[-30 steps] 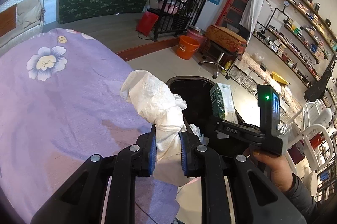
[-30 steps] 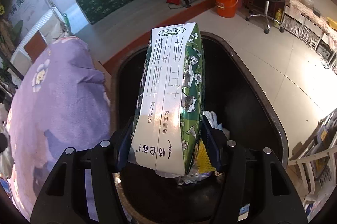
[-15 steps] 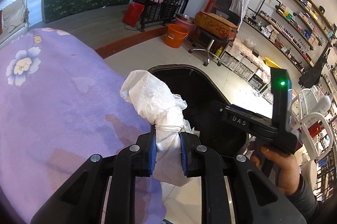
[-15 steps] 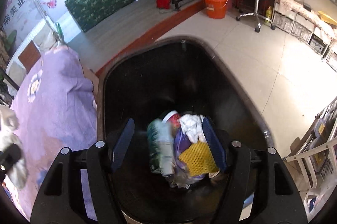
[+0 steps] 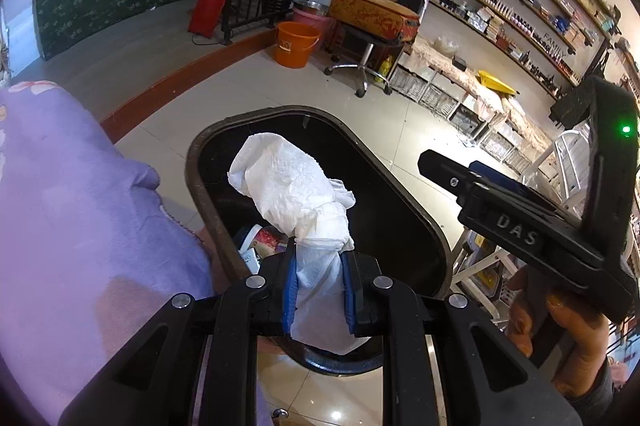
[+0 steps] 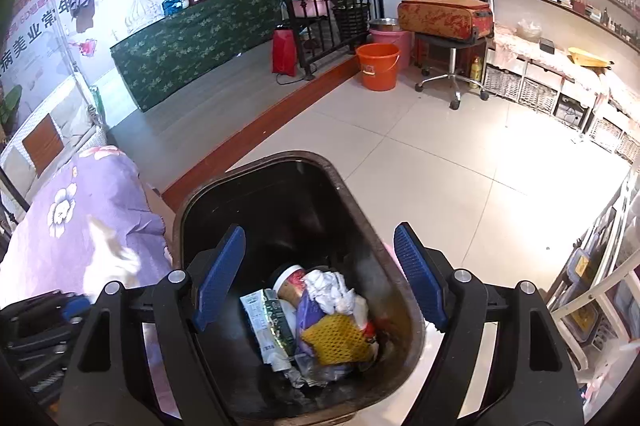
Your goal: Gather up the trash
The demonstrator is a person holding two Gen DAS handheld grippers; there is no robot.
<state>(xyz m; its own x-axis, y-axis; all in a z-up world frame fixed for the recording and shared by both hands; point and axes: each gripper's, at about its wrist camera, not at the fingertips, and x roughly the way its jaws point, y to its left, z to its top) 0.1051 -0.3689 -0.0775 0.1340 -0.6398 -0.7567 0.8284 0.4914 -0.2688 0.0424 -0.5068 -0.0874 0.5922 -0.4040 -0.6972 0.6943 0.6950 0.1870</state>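
right gripper: spread, carton just dropped in bin
left gripper: pinching tissue wad, now over bin, release next

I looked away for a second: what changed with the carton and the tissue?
The right gripper let go of the carton; it dropped into the bin, and the jaws stand open. The left gripper carried the tissue from the purple cloth over the bin, still clamped.

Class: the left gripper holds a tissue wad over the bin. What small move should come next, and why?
Probably open the left gripper. The tissue is clamped between its pads above the bin mouth, so it should fall onto the trash inside. The right gripper is open and empty.
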